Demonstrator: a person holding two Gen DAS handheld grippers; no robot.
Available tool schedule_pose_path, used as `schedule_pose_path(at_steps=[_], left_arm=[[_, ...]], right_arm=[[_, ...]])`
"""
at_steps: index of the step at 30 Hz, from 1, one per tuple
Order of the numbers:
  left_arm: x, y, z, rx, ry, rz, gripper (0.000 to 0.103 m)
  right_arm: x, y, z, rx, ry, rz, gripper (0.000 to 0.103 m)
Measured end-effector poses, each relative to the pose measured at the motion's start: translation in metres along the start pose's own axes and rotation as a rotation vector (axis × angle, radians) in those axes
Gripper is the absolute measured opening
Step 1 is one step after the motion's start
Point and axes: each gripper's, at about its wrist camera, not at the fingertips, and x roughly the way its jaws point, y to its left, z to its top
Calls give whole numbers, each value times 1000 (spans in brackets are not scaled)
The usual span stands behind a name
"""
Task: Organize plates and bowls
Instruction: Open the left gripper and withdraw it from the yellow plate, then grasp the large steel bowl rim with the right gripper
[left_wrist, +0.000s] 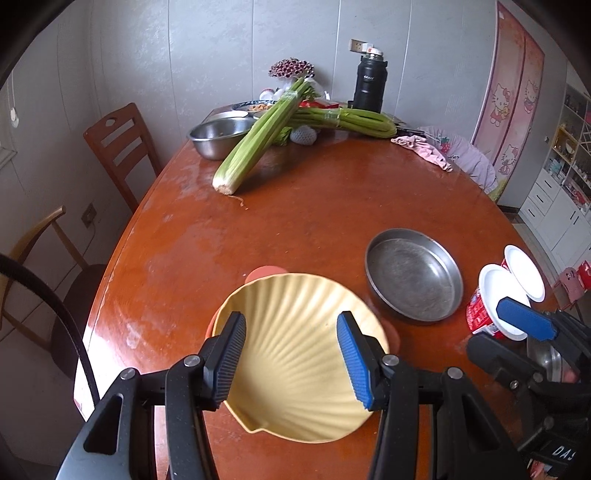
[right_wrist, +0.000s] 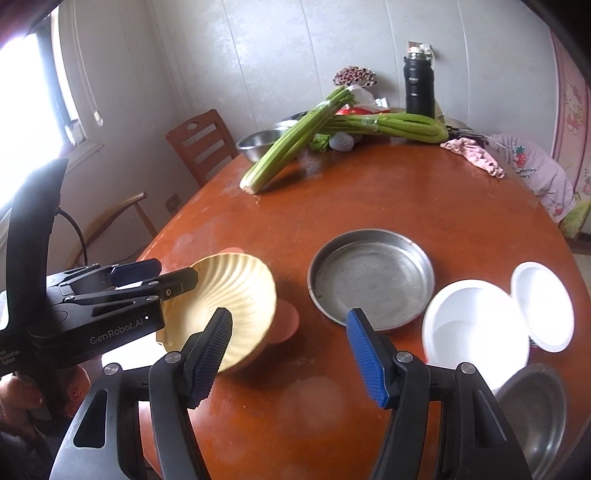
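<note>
Grey panelled wall (left_wrist: 229, 48), wooden chair (left_wrist: 118, 147), bright window (right_wrist: 26, 110).

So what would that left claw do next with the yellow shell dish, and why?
Probably let the yellow shell dish settle flat, then draw back. The left gripper is open around it, and the dish sits tilted on a pink dish. The steel plate beside it lies empty, likely the next piece to stack.

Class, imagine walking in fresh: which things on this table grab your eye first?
The yellow shell-shaped dish near the table's front edge stands out, tilted between the open fingers of the left hand-held gripper. To its right sits an empty metal pan, and long celery bunches sprawl across the far end.
</note>
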Motion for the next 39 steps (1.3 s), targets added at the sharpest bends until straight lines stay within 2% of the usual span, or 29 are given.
schedule_pose_path(at_steps=[8, 26, 33, 39], left_arm=[[-2, -29, 8, 52, -3, -7, 52], [12, -87, 20, 123, 10, -61, 52], [15, -132, 12, 166, 23, -118, 52], [14, -169, -6, 202, 34, -180, 52]], right_arm=[[-23, -32, 0, 74, -31, -2, 66], [-51, -92, 9, 134, -52, -56, 66], [-74, -139, -8, 199, -53, -112, 66], [-94, -181, -39, 245, -28, -157, 66]])
